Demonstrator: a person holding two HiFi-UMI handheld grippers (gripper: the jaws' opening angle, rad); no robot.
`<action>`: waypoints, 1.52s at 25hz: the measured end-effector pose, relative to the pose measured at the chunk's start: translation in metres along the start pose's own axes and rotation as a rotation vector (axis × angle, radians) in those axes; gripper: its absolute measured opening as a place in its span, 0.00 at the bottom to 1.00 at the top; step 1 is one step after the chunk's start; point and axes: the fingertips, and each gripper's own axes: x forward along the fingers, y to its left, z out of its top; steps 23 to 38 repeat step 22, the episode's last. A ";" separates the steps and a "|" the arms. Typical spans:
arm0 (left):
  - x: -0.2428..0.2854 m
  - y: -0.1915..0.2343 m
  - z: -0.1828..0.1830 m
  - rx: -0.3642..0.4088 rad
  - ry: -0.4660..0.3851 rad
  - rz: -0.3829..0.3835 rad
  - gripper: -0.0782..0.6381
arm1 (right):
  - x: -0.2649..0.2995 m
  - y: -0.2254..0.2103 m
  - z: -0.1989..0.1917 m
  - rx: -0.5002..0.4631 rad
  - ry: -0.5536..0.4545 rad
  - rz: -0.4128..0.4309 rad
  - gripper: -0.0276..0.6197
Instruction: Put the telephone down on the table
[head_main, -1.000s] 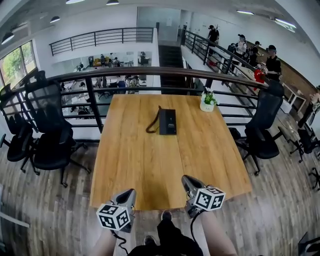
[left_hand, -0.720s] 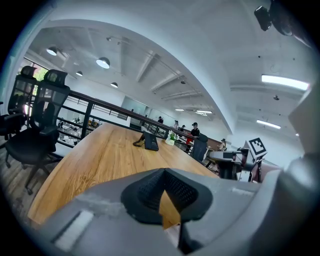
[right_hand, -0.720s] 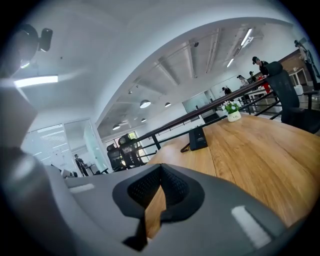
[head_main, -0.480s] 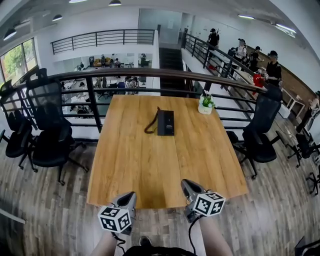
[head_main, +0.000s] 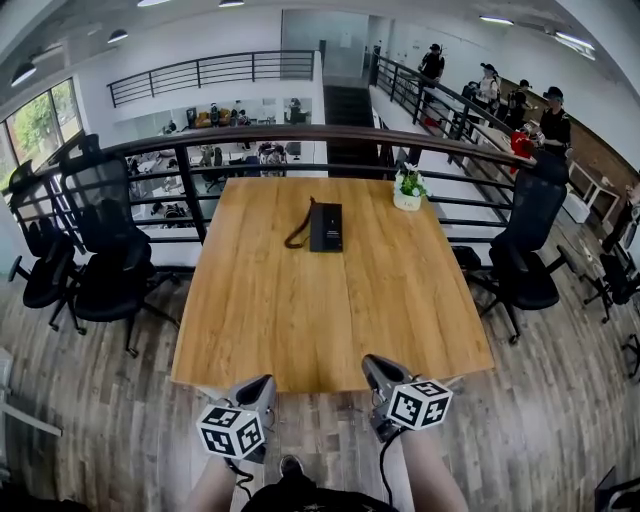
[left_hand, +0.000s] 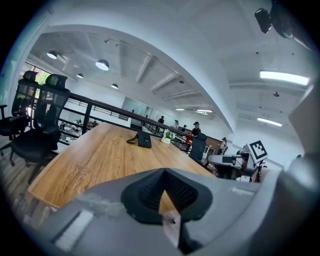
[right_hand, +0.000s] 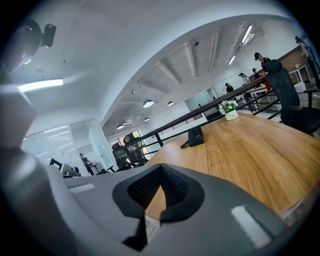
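**A:** Where is the phone (head_main: 326, 226)?

**B:** It's flat on the table (head_main: 330, 330), in the far half and about midway across. Its cord (head_main: 296, 233) loops off its left side. A plant (head_main: 407, 188) stands near it on the right, but they don't touch. The phone is well apart from me.

**A:** And your jaws?

**B:** My left gripper (head_main: 262, 384) and right gripper (head_main: 372, 363) both hang at the near edge. Each has its jaws pressed together with nothing between them.

**A:** How do you expect the phone to handle?

**B:** It looks like a hard plastic block, so I judge it stiff and fairly light. The dark shell is probably smooth, so it could slip under a weak pinch. The cord is the soft part. It may drag or snag and tug the body round. From here I can't tell whether a handset sits loose on top.

**A:** Where would you grip it?

**B:** Across the two long sides, near the middle, so it doesn't tip. I'd keep clear of the cord's end. The other gripper can steady the far side.

**A:** Anything fragile?

**B:** Likely only if I drop it, so I'd lower it flat.
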 end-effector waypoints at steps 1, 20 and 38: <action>-0.003 -0.003 -0.001 0.001 -0.003 0.005 0.11 | -0.004 0.001 -0.001 -0.003 0.000 0.004 0.04; -0.045 -0.062 -0.022 0.009 -0.049 0.039 0.11 | -0.074 0.015 -0.004 -0.039 -0.015 0.043 0.04; -0.048 -0.065 -0.025 0.010 -0.047 0.044 0.11 | -0.078 0.015 -0.004 -0.038 -0.018 0.048 0.04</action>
